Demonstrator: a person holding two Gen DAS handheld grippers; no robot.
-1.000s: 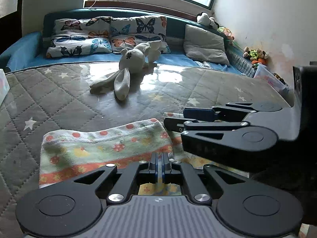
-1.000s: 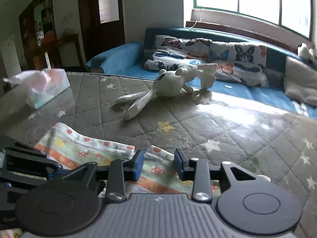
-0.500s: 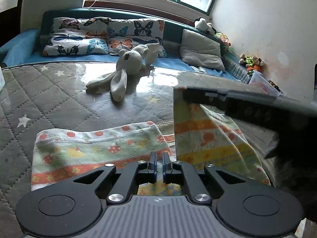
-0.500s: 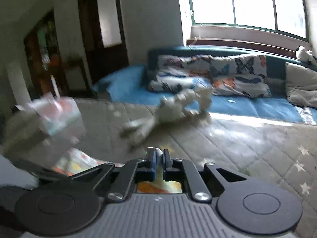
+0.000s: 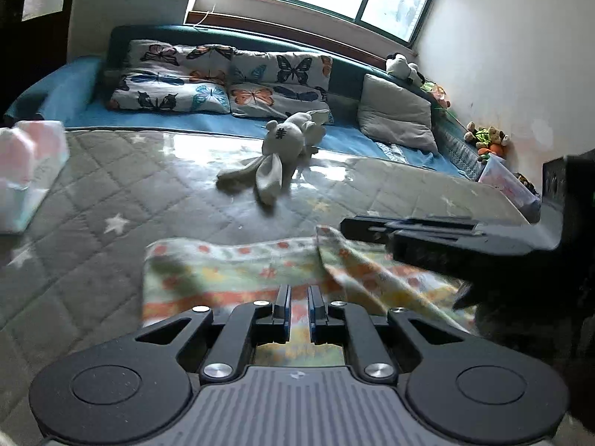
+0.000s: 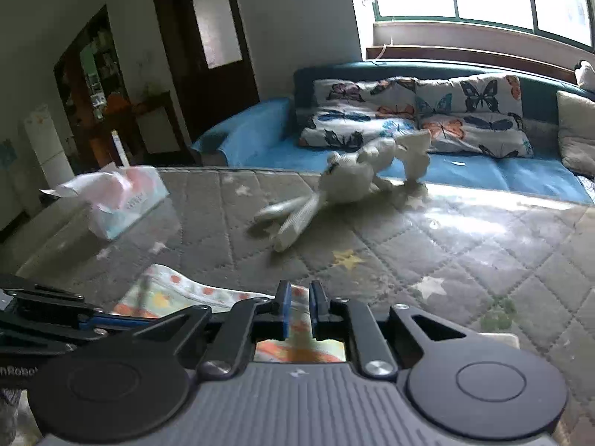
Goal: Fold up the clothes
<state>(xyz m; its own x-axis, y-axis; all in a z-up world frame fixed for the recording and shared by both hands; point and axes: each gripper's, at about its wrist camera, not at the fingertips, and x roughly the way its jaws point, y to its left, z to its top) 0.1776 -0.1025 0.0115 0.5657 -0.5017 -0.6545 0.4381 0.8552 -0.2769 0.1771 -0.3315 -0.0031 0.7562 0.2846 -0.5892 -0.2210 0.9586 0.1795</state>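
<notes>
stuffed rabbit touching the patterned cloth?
Apart. The left wrist view shows a strip of bare grey quilted mat between the stuffed rabbit and the far edge of the patterned cloth.

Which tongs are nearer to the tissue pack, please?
Left. The left tongs sit between the tissue pack and the right tongs, which are farther to its right. Both have just been opening slightly, patterned cloth between their jaws.

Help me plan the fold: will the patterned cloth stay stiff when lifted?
Probably floppy: the cloth sags in soft folds from its raised corner. Likely light: it looks thin and lies flat on the mat.
</notes>
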